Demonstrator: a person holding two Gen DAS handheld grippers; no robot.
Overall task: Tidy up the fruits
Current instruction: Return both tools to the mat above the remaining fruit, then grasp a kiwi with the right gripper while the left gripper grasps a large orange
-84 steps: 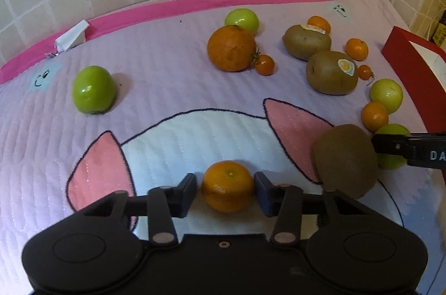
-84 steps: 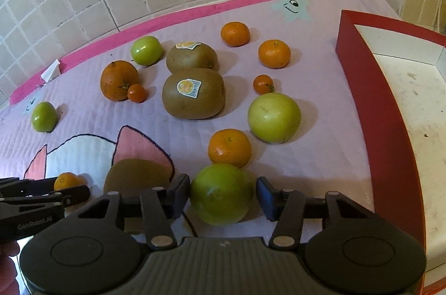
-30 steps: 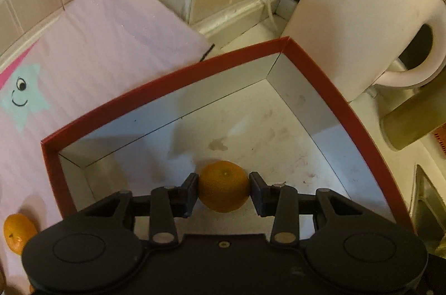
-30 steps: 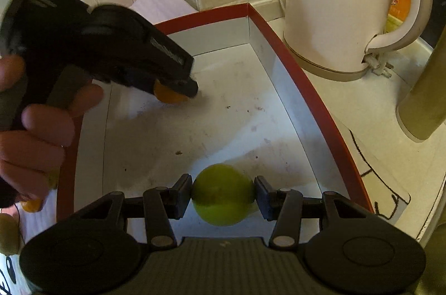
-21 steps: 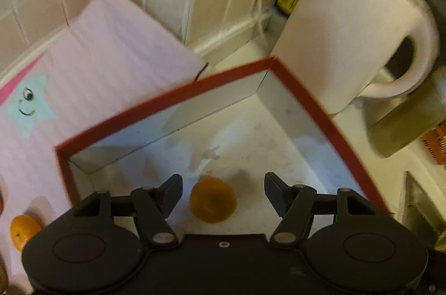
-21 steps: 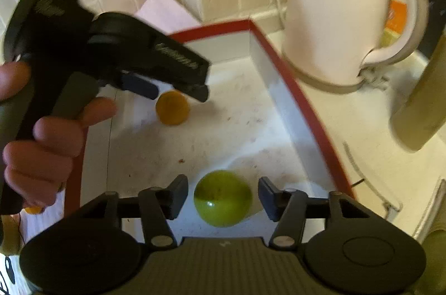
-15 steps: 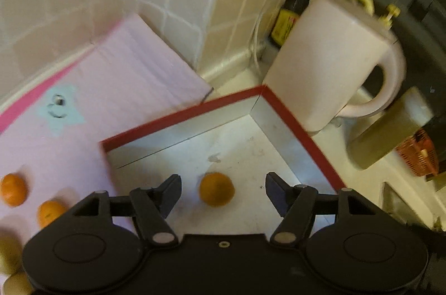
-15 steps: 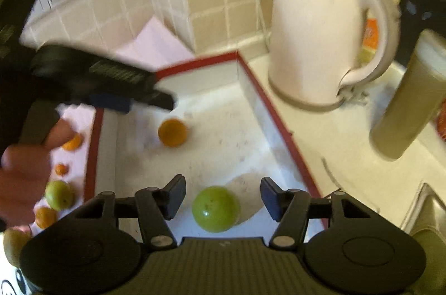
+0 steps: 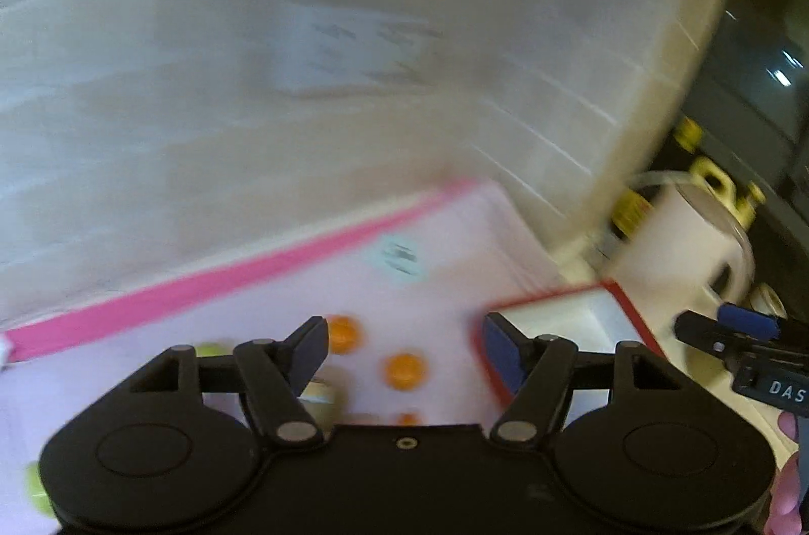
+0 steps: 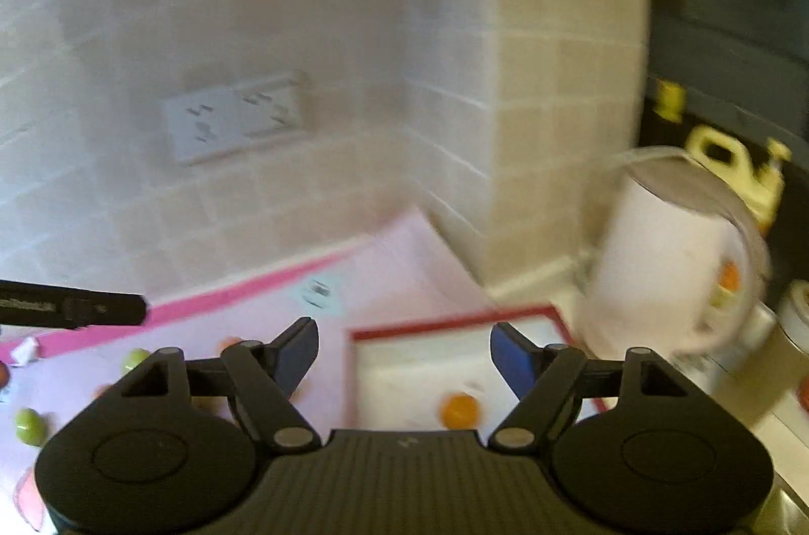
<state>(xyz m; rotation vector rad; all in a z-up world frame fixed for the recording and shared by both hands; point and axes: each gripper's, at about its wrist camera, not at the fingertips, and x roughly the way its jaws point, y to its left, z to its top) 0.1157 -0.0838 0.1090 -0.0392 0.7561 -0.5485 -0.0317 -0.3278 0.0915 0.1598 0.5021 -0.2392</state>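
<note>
Both views are blurred by motion. My left gripper [image 9: 402,350] is open and empty, high above the pink mat [image 9: 253,317], where small oranges [image 9: 404,370] and green fruits [image 9: 210,350] lie. The red-rimmed tray [image 9: 627,307] is at the right. My right gripper [image 10: 404,350] is open and empty above the tray [image 10: 450,325]. An orange [image 10: 459,409] lies in the tray. Green fruits [image 10: 29,426] lie on the mat [image 10: 394,262] at the left. The green fruit put in the tray is hidden below the gripper body.
A white kettle [image 10: 667,252] stands right of the tray, with yellow bottles [image 10: 728,161] behind it. A tiled wall with a socket plate [image 10: 235,115] is behind the mat. The other gripper's tip [image 10: 76,307] shows at the left.
Both grippers let go of their fruit in the tray, opened, and rose up and back. The left one has swung left over the mat.
</note>
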